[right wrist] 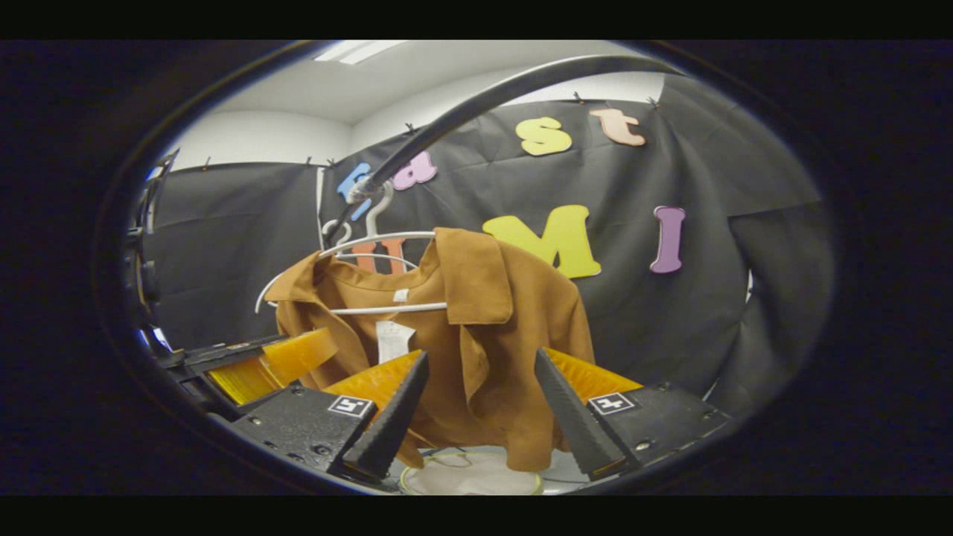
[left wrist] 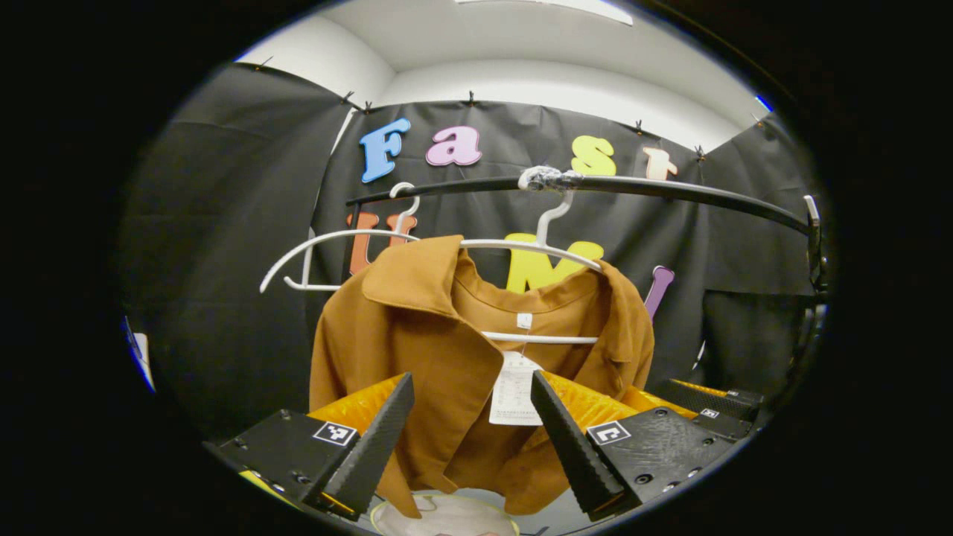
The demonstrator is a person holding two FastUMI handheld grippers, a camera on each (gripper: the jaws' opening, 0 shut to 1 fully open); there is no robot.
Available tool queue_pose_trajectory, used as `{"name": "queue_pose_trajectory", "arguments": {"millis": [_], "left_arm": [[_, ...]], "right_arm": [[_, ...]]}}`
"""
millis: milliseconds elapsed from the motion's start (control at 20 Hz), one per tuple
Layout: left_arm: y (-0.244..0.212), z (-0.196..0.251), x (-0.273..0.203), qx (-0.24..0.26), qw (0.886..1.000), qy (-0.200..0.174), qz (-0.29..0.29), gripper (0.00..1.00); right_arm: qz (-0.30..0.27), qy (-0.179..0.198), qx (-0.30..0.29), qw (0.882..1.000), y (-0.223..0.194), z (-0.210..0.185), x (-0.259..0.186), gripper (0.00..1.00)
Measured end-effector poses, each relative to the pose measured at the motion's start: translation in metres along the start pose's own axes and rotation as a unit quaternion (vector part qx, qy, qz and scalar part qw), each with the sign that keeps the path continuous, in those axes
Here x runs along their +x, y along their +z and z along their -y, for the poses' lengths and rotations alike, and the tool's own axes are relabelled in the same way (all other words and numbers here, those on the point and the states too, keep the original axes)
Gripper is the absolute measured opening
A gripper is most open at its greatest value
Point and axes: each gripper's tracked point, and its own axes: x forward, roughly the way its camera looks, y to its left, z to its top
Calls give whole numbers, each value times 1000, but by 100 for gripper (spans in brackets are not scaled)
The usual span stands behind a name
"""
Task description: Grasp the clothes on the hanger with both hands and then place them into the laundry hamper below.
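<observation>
— Inspector: Count what hangs on the rail.

— Operator: One black rail (left wrist: 670,190). Two white hangers on it: one empty hanger (left wrist: 313,249) off to the side, and one loaded hanger (left wrist: 547,223) carrying a single brown shirt (left wrist: 417,335). The shirt is on its hanger, collar spread, with one white paper tag (left wrist: 514,387) dangling inside the neck opening. The right gripper view shows the same shirt (right wrist: 506,327) from its other side.

— Inspector: Your fingers?

— Operator: Two grippers, two fingers each. My left gripper (left wrist: 470,432) has its fingers spread wide apart, the shirt's front visible in the gap beyond them; whether they touch the cloth, I cannot tell. My right gripper (right wrist: 480,406) is likewise spread wide, holding nothing, with the shirt's lower hem seen between the tips. In the right gripper view, the left gripper (right wrist: 275,365) appears farther off beside the shirt's near shoulder.

— Inspector: And the hamper?

— Operator: One pale, round hamper (left wrist: 447,517) sits directly below the shirt's hem; I see part of its rim (right wrist: 476,476) between my fingers in both views.
</observation>
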Motion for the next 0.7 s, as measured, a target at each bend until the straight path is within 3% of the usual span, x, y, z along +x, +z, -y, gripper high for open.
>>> {"name": "queue_pose_trajectory", "arguments": {"millis": [450,500,550,600,700], "left_arm": [[-3,-29,58,-13,999,47,-16,100],[-3,-31,62,-16,998,50,-16,97],[-3,-32,65,-19,998,51,-15,100],[-3,-33,69,-19,998,52,-15,97],[-2,-32,76,-13,999,45,-14,100]], "right_arm": [[-4,-31,28,999,-3,1,61,90],[-5,-37,32,999,-4,2,67,90],[-7,-42,40,998,-4,3,74,85],[-8,-48,48,998,-6,5,77,84],[-6,-63,64,996,-6,11,88,85]]}}
